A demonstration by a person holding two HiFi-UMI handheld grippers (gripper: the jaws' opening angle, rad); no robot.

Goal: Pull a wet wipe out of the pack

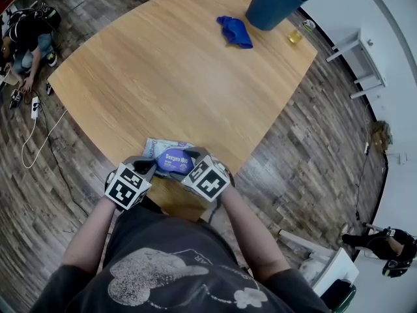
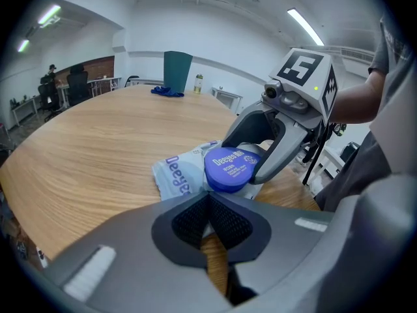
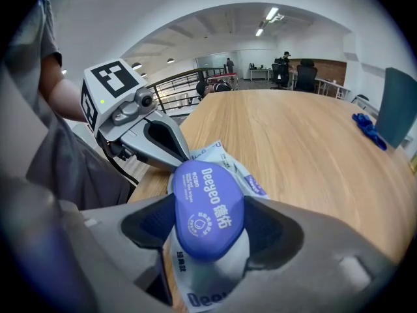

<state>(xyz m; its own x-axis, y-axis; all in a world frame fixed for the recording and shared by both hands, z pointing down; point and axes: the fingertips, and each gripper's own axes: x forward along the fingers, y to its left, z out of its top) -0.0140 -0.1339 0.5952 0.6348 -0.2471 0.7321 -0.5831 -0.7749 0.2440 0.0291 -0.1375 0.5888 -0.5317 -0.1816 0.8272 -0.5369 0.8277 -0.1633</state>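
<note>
A pale wet wipe pack [image 1: 159, 149] with a round blue lid [image 1: 176, 160] lies at the near edge of the wooden table [image 1: 169, 77]. My left gripper [image 2: 208, 204] is shut, its dark pads meeting on the pack's near edge [image 2: 174, 178]. My right gripper [image 3: 212, 230] comes at the pack from the other side, and its pads [image 3: 277, 230] press on both sides of the blue lid [image 3: 202, 207]. In the left gripper view the lid [image 2: 231, 169] stands tilted up towards the camera at the right gripper's fingertips [image 2: 267, 165]. No wipe shows outside the pack.
At the table's far end stand a dark blue bin [image 1: 273, 2], a crumpled blue cloth [image 1: 234, 31] and a small bottle of yellow liquid [image 1: 296, 36]. The table's near edge is just under both grippers. A person sits on the floor far left [image 1: 26, 38].
</note>
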